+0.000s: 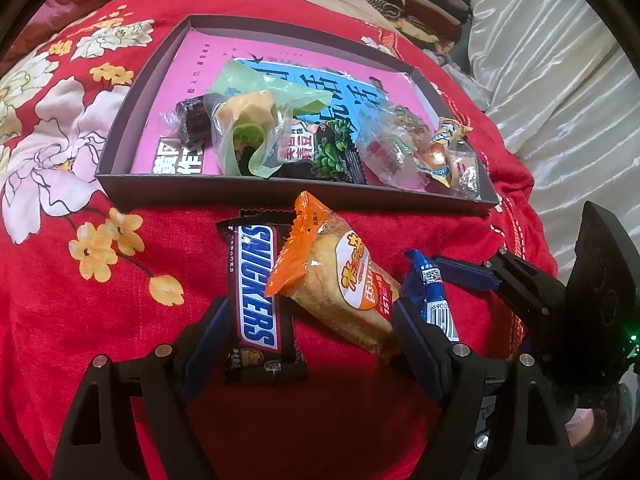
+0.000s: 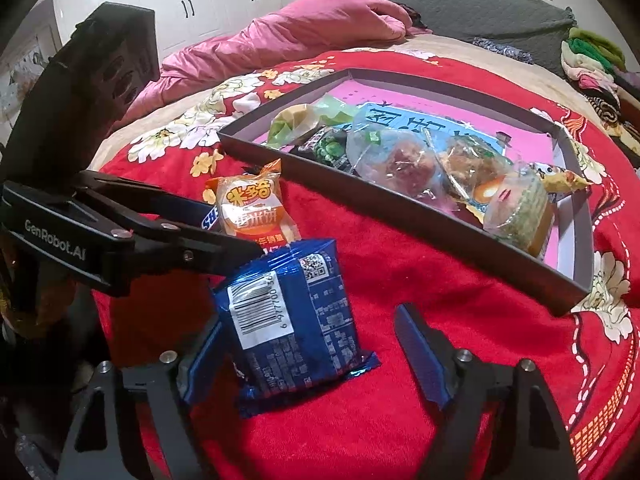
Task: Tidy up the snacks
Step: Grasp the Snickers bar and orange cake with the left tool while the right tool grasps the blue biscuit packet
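Note:
A dark shallow box [image 1: 280, 190] [image 2: 400, 216] with a pink bottom lies on the red blanket and holds several wrapped snacks. In front of it lie a Snickers bar [image 1: 256, 292], an orange rice-cracker pack [image 1: 340, 280] [image 2: 250, 208] and a blue snack pack [image 1: 434, 292] [image 2: 288, 320]. My left gripper [image 1: 308, 328] is open, its fingers low around the Snickers bar and the orange pack. My right gripper [image 2: 308, 336] is open around the blue pack, which lies against its left finger [image 2: 202, 354]. The left gripper also shows in the right wrist view [image 2: 224, 232].
The red flowered blanket [image 1: 100, 160] covers a bed. A pink quilt [image 2: 280, 40] lies at the far side, a pile of folded clothes [image 1: 400, 0] at the far right. White curtain fabric [image 1: 540, 80] hangs right of the bed.

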Motion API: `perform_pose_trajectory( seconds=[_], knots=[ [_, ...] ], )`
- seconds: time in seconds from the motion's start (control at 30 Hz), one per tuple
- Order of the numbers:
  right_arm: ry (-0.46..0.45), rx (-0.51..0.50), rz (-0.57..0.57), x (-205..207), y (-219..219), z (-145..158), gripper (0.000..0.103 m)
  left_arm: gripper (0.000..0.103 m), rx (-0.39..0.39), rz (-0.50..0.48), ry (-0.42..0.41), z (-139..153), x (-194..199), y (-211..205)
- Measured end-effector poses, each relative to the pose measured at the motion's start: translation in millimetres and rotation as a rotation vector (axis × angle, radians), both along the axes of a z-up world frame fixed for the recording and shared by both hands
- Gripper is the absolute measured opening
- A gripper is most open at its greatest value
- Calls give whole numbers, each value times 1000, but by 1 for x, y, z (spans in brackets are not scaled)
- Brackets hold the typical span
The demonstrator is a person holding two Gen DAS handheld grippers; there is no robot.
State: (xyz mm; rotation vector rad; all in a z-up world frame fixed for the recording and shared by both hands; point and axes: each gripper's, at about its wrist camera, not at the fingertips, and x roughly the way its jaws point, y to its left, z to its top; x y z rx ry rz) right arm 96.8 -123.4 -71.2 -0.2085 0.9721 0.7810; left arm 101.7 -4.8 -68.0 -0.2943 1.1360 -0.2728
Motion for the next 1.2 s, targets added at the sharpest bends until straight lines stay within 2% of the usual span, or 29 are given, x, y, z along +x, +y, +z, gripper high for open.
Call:
perform_pose_trajectory(
  seconds=[0.13,0.23,0.6,0.7,0.87,1.2],
  knots=[
    [18,24,21,-2,0,0,64,82,1,11,0,-1,1,0],
    [25,34,16,-1,-2,0,59,82,6,19,-3,-2,2,-2],
    [27,37,-21,2,-11,2,59,82,1,64,0,-3,7,-10],
    [16,29,-35,2,-13,3,59,79,-11,78,7,-2,10,-12],
    [14,26,-61,4,-18,3,59,65,-41,76,9,0,14,-21],
    [13,25,-69,5,-19,3,59,63,-73,106,22,-5,22,-21]
  ],
)
